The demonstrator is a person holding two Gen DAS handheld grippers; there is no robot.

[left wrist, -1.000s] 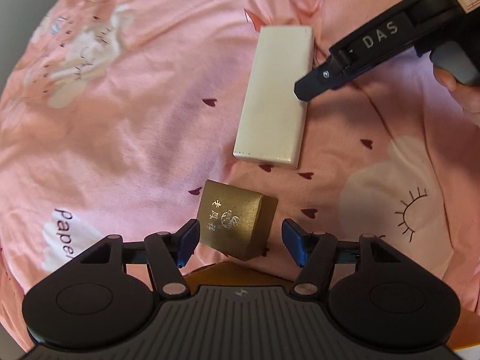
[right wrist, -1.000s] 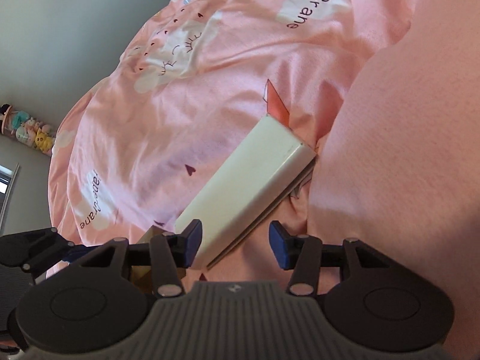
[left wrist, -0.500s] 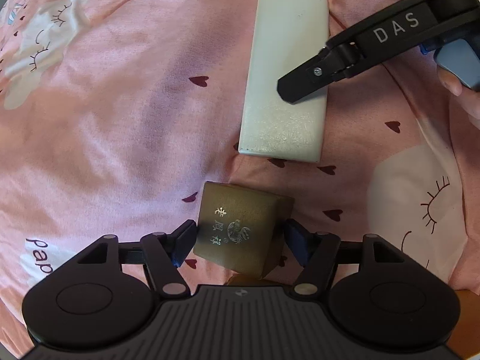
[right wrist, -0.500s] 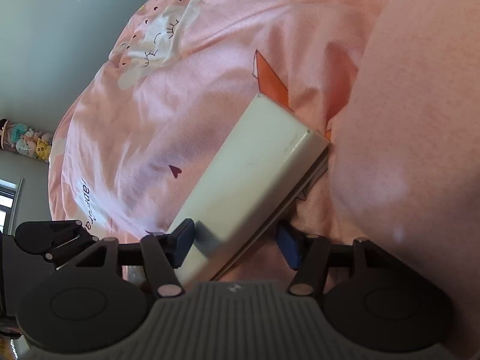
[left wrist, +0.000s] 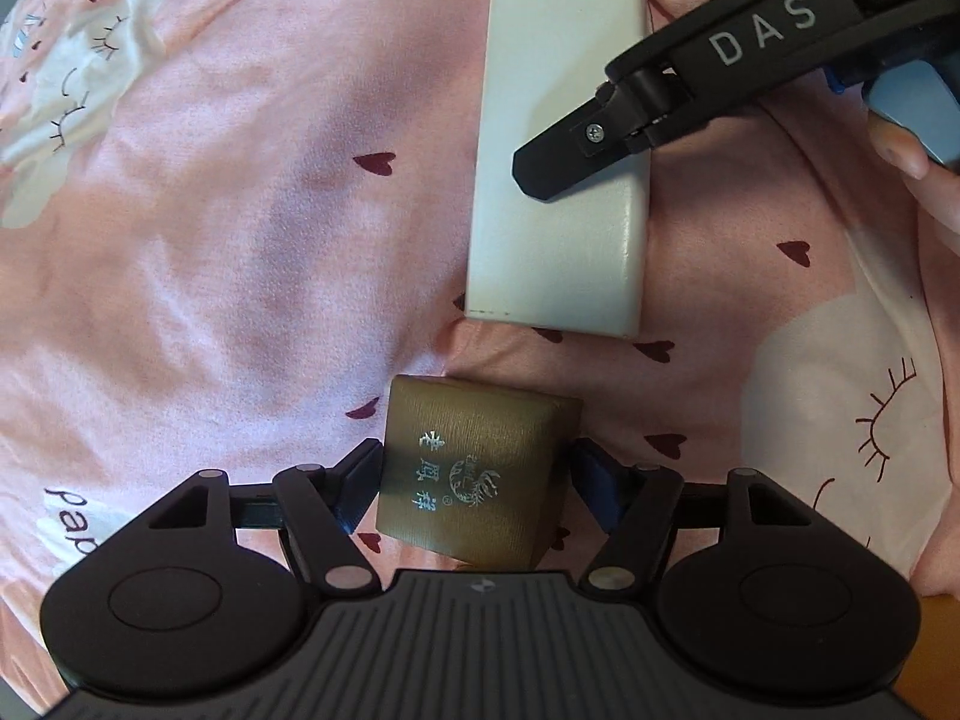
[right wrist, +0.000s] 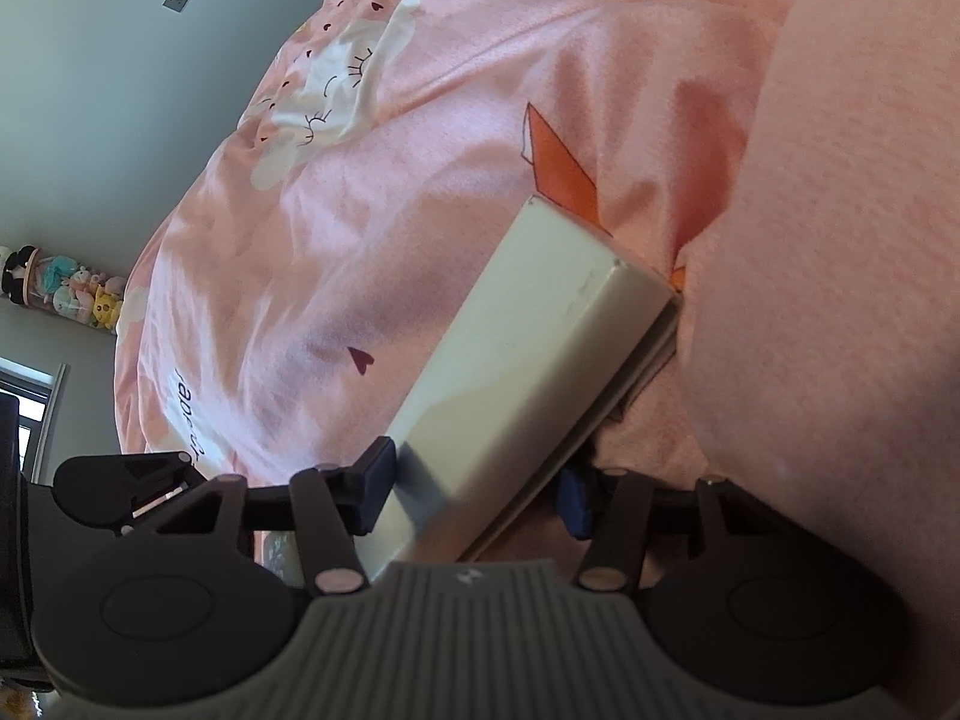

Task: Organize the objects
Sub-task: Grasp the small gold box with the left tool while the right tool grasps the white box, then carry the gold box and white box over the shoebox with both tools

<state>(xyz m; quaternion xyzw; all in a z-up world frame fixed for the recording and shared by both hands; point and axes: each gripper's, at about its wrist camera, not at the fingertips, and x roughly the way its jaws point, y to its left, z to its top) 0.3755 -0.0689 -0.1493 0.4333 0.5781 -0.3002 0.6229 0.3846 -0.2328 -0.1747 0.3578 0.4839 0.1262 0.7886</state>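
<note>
A small gold-brown box (left wrist: pixel 480 450) with silver characters lies on the pink bed cover (left wrist: pixel 240 240). My left gripper (left wrist: pixel 478 471) points down over it and is open, one blue pad on each side of the box. Beyond it lies a long white box (left wrist: pixel 540 252), its far end against a pink mound. In the right wrist view my right gripper (right wrist: pixel 474 489) straddles the near end of the white box (right wrist: pixel 540 330). Its jaws are closing, with the pads meeting the long sides. A black finger (left wrist: pixel 570 138) of the right gripper crosses the white box in the left wrist view.
A person's fingers (left wrist: pixel 912 150) hold the right gripper's blue handle at the right edge. A tall pink mound of bedding (right wrist: pixel 840 240) rises right of the white box. Plush toys (right wrist: pixel 72 294) line a shelf by the far grey wall. Open cover stretches to the left.
Both grippers have sunk toward the bed. The left fingers now flank the gold box, which lay just ahead of them. The right jaws have come around the white box's near end.
</note>
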